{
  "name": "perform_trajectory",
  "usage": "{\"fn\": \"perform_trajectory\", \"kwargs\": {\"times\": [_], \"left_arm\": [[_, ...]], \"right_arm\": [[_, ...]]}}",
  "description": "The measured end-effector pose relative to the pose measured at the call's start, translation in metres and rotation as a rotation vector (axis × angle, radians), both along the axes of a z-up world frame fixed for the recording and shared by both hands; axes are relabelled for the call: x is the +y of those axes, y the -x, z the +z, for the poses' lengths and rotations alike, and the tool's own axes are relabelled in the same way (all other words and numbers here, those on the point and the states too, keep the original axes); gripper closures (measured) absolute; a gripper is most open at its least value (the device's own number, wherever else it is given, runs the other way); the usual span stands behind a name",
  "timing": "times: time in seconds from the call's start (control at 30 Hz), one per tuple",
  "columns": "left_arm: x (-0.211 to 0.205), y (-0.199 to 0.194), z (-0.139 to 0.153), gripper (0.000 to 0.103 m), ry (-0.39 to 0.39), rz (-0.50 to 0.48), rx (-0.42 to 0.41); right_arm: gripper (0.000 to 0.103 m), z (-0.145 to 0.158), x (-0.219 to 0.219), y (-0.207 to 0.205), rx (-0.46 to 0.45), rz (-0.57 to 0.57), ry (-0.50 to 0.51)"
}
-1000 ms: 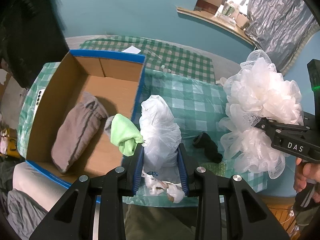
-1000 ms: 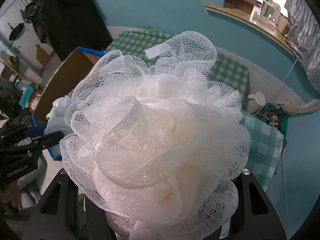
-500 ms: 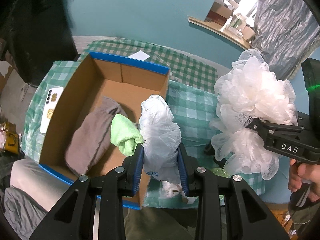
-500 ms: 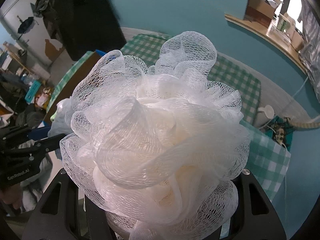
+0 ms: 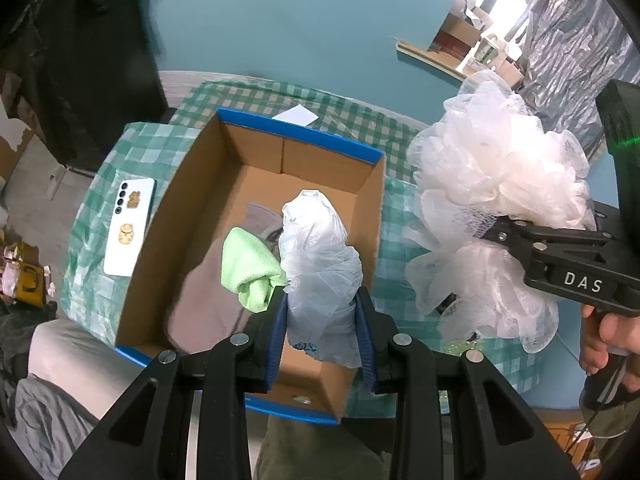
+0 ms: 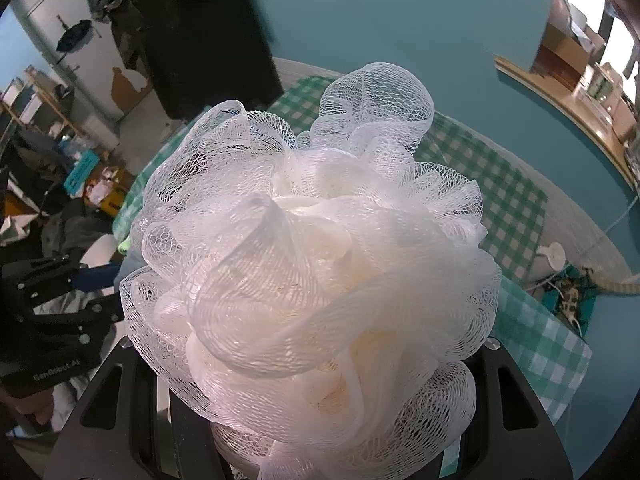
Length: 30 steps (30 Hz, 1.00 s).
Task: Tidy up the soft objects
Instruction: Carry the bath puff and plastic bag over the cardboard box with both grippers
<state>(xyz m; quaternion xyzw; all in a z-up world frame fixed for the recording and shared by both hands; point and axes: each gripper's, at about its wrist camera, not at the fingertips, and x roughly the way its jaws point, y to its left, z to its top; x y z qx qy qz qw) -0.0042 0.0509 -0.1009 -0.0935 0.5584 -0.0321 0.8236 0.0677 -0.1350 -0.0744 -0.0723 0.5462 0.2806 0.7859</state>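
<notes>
Mid-carry, both loads held over the table; left gripper (image 5: 322,312) clamped narrow on a crumpled bag (image 5: 320,264), hanging above the box (image 5: 296,142); right gripper (image 5: 490,232) closed wider on a mesh pouf (image 6: 312,280), off to the box's right, above the cloth (image 5: 400,216); towel (image 5: 248,268) and grey cushion (image 5: 204,308) already inside. Next, probably: lower bag into free floor, release; then bring pouf over the rim.

**Both loads shift over toward the box**

The bag (image 5: 320,264) in the left gripper (image 5: 322,312) now hangs over the box (image 5: 296,136) interior, no longer over the cloth (image 5: 400,208). The loofah (image 5: 492,184) in the right gripper (image 5: 500,228) now sits nearer the box's right wall. A phone (image 5: 129,226) comes into view.
</notes>
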Motion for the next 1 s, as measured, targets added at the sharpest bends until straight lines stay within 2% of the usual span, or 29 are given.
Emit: {"fn": "perform_trajectory", "kwargs": {"times": [0.33,1.0], "left_arm": [[0.026,-0.005,-0.007,0.070,-0.023,0.013,0.015],[0.065,-0.023,-0.047,0.069,-0.015,0.000,0.094]], "right_arm": [[0.047,-0.004,0.042,-0.010,0.007,0.058,0.003],[0.045,-0.034,0.110,-0.033,0.077,0.107,0.071]]}}
